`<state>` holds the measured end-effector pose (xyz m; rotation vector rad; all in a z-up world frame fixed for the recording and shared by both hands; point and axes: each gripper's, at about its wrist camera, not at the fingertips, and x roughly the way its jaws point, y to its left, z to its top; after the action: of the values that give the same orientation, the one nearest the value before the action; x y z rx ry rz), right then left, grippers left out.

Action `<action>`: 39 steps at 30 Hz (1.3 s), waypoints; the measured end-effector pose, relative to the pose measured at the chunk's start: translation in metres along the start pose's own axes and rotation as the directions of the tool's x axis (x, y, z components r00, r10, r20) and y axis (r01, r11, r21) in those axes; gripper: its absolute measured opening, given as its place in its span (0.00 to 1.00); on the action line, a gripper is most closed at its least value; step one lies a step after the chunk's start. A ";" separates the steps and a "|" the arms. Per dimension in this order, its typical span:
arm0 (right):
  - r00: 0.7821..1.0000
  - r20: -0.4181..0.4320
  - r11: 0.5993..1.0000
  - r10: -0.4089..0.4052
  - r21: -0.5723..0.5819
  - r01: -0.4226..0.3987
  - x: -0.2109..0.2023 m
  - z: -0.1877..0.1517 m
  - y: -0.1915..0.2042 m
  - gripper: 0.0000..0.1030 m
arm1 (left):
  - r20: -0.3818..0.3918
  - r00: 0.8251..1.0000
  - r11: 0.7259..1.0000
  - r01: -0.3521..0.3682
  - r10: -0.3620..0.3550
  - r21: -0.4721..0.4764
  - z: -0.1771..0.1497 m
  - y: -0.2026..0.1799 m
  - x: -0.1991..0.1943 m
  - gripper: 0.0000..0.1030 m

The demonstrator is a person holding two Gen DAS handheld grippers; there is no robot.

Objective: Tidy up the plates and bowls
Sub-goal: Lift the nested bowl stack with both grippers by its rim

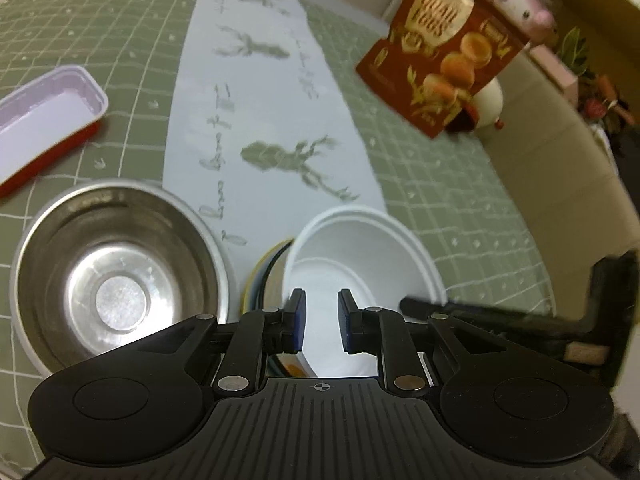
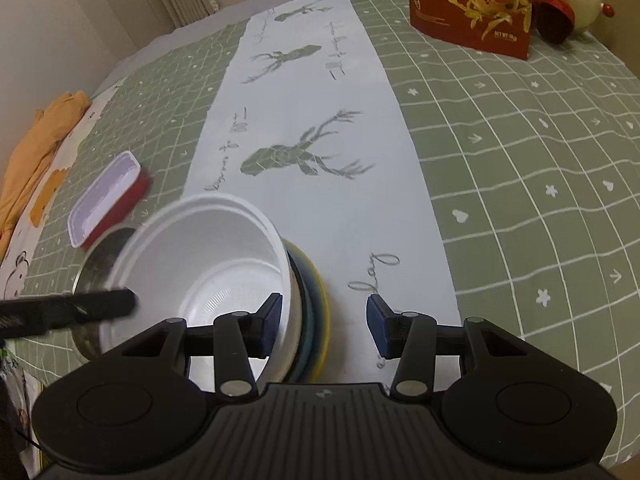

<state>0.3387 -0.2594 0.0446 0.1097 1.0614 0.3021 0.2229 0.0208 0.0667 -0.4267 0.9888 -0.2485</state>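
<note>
White plastic bowl (image 2: 200,264) is found tilted on the stacked yellow-rimmed plates (image 2: 316,292), beside the round steel bowl (image 1: 116,272); stacking is judged unfinished. Left gripper (image 1: 322,320) stands narrowly apart and right gripper (image 2: 324,320) wide astride the rim. Nothing is seen clamped.

A polished metal bowl (image 1: 116,276) gleams beside a matt white plastic bowl (image 1: 360,256) nested on glossy glazed plates (image 2: 316,300). They sit on a soft green checked tablecloth (image 2: 520,168); the snack bag (image 1: 440,56) is shiny foil.
</note>
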 end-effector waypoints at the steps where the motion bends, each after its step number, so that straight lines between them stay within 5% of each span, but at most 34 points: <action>1: 1.000 -0.001 1.000 0.002 0.003 -0.002 0.000 -0.002 -0.002 0.44 | 0.022 1.000 1.000 0.001 -0.001 0.000 0.000 0.000 -0.006 0.18; 8: 0.996 0.082 0.999 0.040 0.032 -0.043 -0.016 -0.012 -0.011 0.50 | 0.034 0.996 0.993 -0.081 0.079 0.089 -0.003 0.000 -0.020 0.19; 13: 0.988 0.143 0.998 0.053 0.009 -0.055 -0.025 -0.020 -0.005 0.60 | -0.015 0.998 0.998 -0.063 0.063 0.010 -0.009 0.022 -0.005 0.22; 25: 0.990 0.104 0.995 0.094 0.011 -0.096 -0.005 -0.034 -0.001 0.67 | -0.089 0.996 0.995 -0.034 0.025 -0.091 -0.011 0.044 0.027 0.31; 39: 0.989 0.022 0.986 0.144 0.086 -0.145 0.019 -0.037 -0.016 0.67 | -0.138 0.980 0.989 -0.134 0.141 0.061 -0.015 0.016 0.063 0.39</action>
<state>0.3179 -0.2710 0.0069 0.2679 1.0532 0.3850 0.2439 0.0066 0.0050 -0.2954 1.1445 -0.1806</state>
